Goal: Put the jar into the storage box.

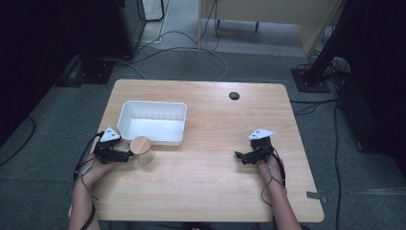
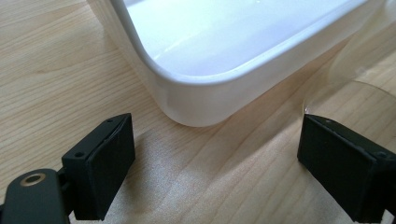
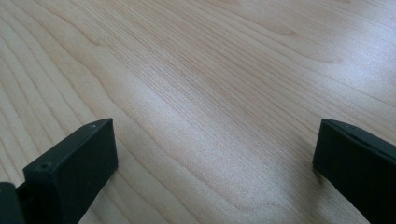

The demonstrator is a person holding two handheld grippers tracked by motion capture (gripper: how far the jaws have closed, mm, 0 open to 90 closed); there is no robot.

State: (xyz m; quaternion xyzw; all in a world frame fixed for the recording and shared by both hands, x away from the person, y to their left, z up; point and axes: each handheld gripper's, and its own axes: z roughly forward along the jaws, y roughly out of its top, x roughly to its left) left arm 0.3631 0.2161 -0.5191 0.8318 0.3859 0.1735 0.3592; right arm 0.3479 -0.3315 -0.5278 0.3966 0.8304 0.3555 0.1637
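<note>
I look down at the desk (image 1: 210, 191) from far away through my cameras. On the left, my left tongs (image 1: 125, 155) rest low on the wood, held by my left hand (image 1: 95, 168). Their jaws are spread wide with nothing between them. Just beside their tip stands a jar (image 1: 142, 150) with a round wooden lid. From the high view I see the lid well. In the left gripper view I see a bit of see-through wall (image 2: 359, 60) at the right edge, next to the right jaw. I cannot tell if the jaw touches it.

Right behind the jar sits a white tub (image 1: 152, 120), and it has nothing inside. The left gripper view shows its round corner (image 2: 196, 100) up close, right ahead of the jaws. The high view shows the whole tub.

Near the far edge of the desk there is a small dark round hole (image 1: 234, 95).

On the right, my right tongs (image 1: 241, 156) lie on the wood, well apart from the tub and the jar. My right hand (image 1: 269, 165) holds them. The right gripper view shows both black jaws far apart, with bare wood (image 3: 210, 107) between them.

Around the desk, I see a grey floor (image 1: 43, 139) with black cables (image 1: 191, 45) on it. A black stand foot (image 1: 311, 79) sits past the right far corner.
</note>
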